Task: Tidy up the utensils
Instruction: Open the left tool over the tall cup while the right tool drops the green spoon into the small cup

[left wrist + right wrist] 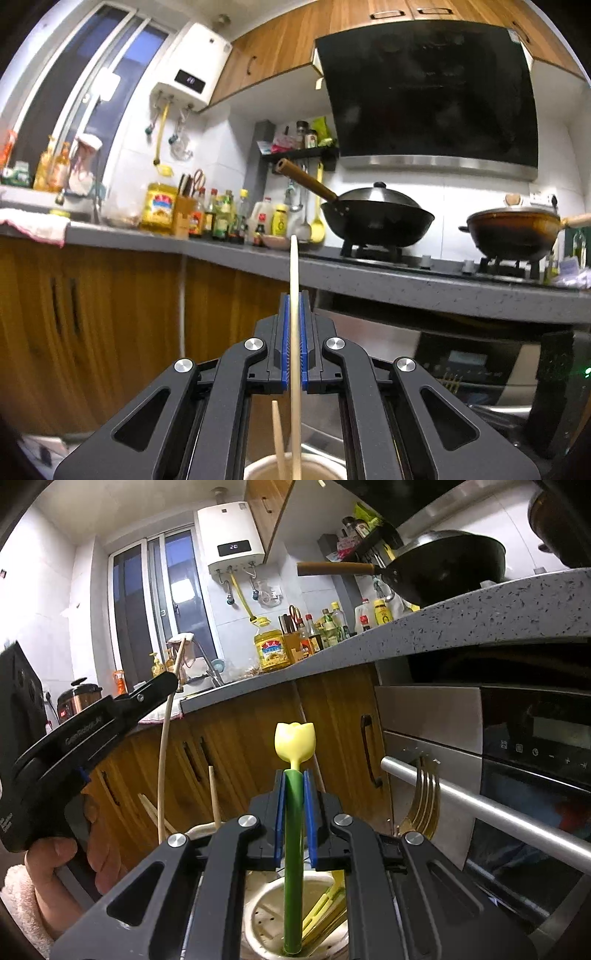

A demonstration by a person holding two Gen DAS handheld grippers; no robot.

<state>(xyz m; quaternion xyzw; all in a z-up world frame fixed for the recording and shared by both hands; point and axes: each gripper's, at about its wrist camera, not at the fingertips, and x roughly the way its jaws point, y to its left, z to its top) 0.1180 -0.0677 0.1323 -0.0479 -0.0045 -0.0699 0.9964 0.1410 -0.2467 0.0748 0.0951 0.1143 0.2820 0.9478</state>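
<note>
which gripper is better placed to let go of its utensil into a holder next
Right, probably. The right gripper holds the tulip-topped green utensil upright, its lower end already inside the white holder. The left gripper's chopstick end is hidden.

Both wrist views show warm, fairly bright indoor light from overhead. The window (92, 96) is dark blue and adds little. The range hood (428, 92) reads as a dull black slab with faint reflections. Fisheye distortion bends the countertop (461, 609) and cupboards, with black vignetting in the corners. Distant bottles look soft; the oven handle (480, 808) catches a pale sheen.
</note>
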